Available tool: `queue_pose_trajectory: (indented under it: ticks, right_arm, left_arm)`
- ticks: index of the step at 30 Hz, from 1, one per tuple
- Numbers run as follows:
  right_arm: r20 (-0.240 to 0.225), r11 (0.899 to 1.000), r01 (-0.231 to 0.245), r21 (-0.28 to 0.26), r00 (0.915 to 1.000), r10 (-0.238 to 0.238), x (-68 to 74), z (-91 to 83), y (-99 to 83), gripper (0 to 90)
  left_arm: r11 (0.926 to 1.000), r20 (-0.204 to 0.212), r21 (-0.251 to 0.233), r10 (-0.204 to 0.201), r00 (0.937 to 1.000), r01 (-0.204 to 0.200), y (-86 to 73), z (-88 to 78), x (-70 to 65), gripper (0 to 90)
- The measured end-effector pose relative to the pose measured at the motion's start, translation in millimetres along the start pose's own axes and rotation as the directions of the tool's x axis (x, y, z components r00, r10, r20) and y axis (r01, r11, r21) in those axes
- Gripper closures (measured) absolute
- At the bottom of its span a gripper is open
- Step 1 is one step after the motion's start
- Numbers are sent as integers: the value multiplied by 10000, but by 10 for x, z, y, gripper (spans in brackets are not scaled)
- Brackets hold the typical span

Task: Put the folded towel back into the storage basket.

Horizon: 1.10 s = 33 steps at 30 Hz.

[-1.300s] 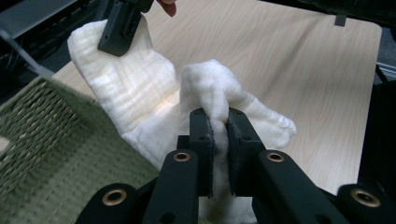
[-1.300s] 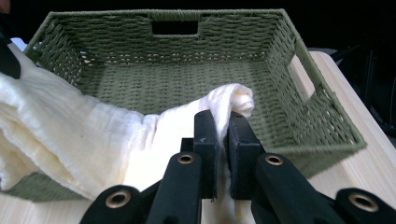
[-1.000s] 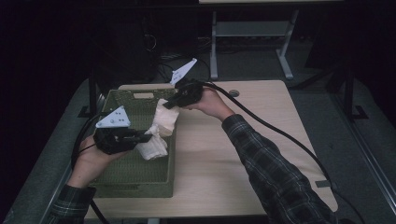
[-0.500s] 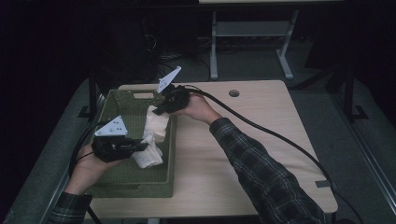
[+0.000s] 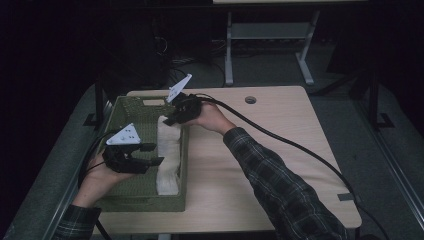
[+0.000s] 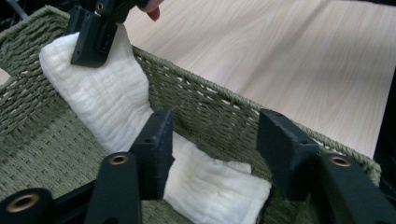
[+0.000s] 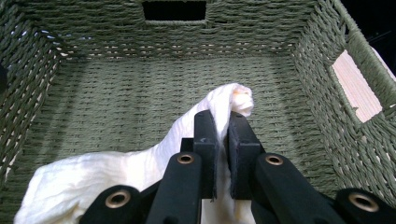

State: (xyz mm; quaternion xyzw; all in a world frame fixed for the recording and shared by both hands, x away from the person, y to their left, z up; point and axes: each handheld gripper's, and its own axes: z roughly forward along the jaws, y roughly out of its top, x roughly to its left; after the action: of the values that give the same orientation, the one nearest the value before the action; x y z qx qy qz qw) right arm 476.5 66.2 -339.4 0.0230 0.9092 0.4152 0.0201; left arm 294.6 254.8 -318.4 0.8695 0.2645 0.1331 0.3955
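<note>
A white cloth (image 5: pixel 168 160) lies stretched along the right inner wall of a green woven basket (image 5: pixel 131 196). My right gripper (image 5: pixel 170 121) is at the basket's far right corner, shut on the cloth's far end (image 7: pixel 233 100). My left gripper (image 5: pixel 152 154) hovers over the basket's near half; its jaws have just been opening and stand apart. In the left gripper view the cloth (image 6: pixel 112 102) runs behind and below the left gripper (image 6: pixel 215 144), whose pads do not press on it. The right gripper (image 6: pixel 91 44) pinches the cloth's upper end there.
The basket sits on the left part of a light wooden table (image 5: pixel 280 165). Its woven floor (image 7: pixel 140 93) is bare left of the cloth. A black cable (image 5: pixel 300 150) trails from the right gripper across the table. Dark floor and a table frame lie beyond.
The left gripper has opened and let go of the cloth. The cloth, bunched between both grippers before, now lies drawn out along the basket's right wall. The right gripper sank slightly with its end.
</note>
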Motion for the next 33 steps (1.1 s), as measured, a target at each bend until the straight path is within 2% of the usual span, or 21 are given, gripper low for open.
queue_pose_trajectory:
  ticks: [8, 22, 24, 26, 28, 33]
  right_arm:
    - [139, 9999, -170, 32, 9998, 169, -76, 8, -15, 840]
    - [736, 9983, -563, 129, 9958, 552, -380, -20, -26, 832]
    - [878, 9985, -542, 55, 9947, 536, -394, -6, -36, 790]
    - [1000, 9972, -724, -159, 9923, 737, -405, -7, -41, 696]
    - [1033, 9958, -865, -288, 9907, 890, -404, -27, -35, 674]
    - [1150, 9969, -688, -384, 9907, 728, -413, -135, -21, 633]
  left_arm:
    - [9998, 96, -161, -131, 9999, 132, -9, 49, 36, 391]
    - [9996, 211, -270, -69, 9998, 75, 29, 87, 36, 386]
    - [9995, 240, -300, -87, 9997, 94, 35, 95, 36, 384]
    - [9996, 254, -290, -42, 9997, 49, 44, 102, 31, 383]
    - [9996, 269, -294, -12, 9996, 20, 52, 114, 21, 382]
    - [9995, 294, -323, -11, 9996, 20, 83, 139, 18, 374]
